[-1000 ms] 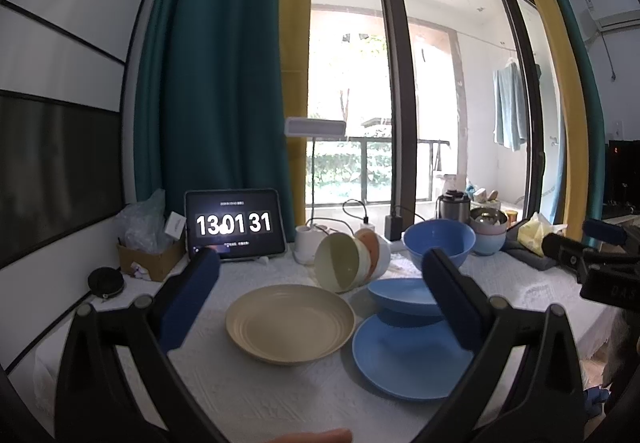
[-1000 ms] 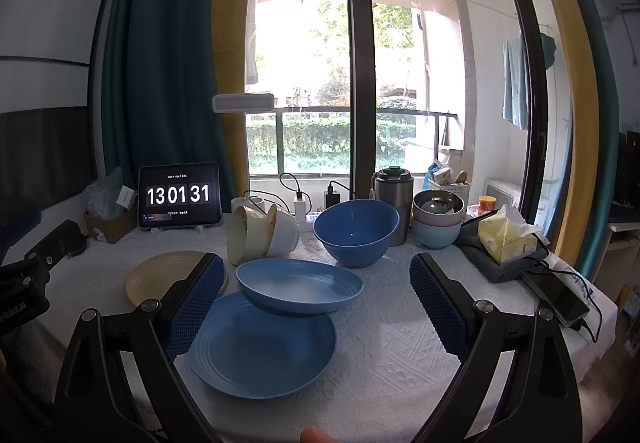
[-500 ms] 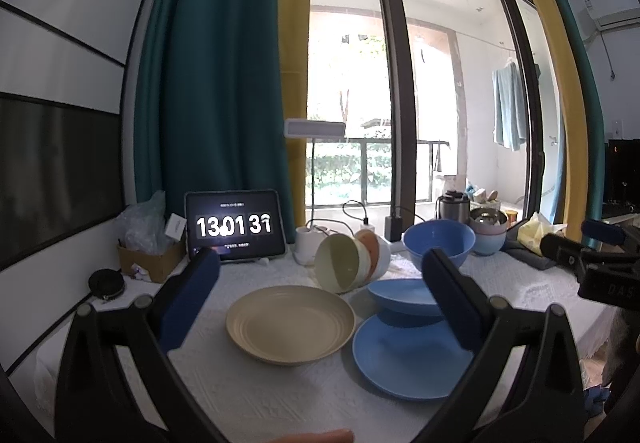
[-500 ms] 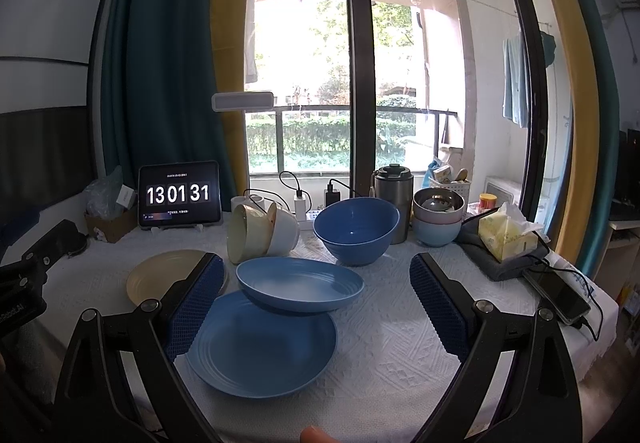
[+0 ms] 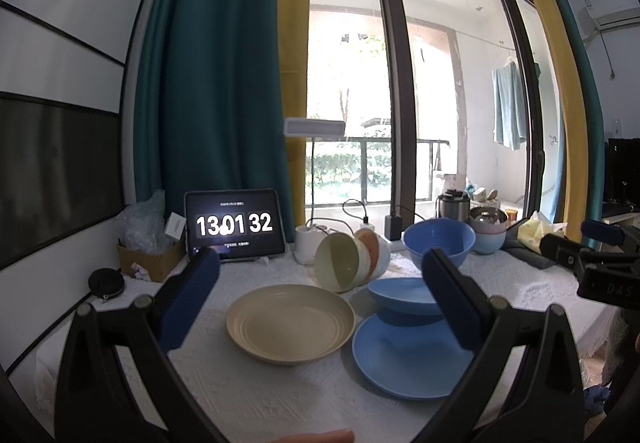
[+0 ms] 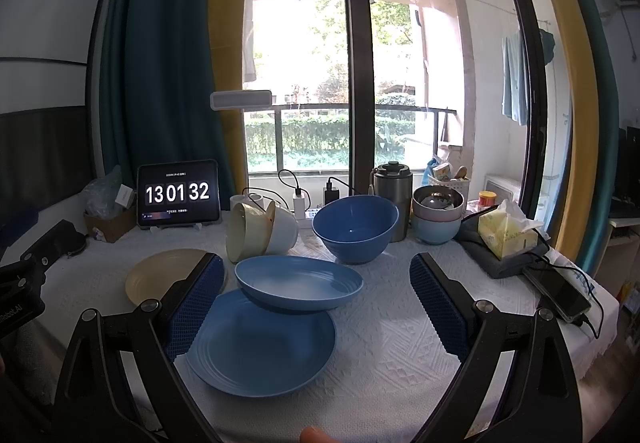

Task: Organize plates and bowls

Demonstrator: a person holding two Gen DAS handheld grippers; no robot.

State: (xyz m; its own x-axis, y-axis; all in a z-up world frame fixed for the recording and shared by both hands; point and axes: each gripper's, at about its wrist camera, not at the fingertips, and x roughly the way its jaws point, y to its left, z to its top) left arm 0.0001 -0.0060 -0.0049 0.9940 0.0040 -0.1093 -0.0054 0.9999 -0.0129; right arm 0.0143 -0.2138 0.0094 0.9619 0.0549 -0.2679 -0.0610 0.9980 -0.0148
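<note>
Right wrist view: blue plates [image 6: 260,339] lie ahead between spread right tongs [image 6: 316,297]

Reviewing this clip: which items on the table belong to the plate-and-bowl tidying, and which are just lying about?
Job items: beige plate, flat blue plate, shallow blue dish resting on it, big blue bowl, tipped nested bowls, stacked small bowls.

Lying about: clock tablet, thermos, tissue box, phone, cardboard box.

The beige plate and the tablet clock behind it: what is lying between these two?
In the left wrist view, only bare white tablecloth lies between the beige plate and the tablet clock.
</note>
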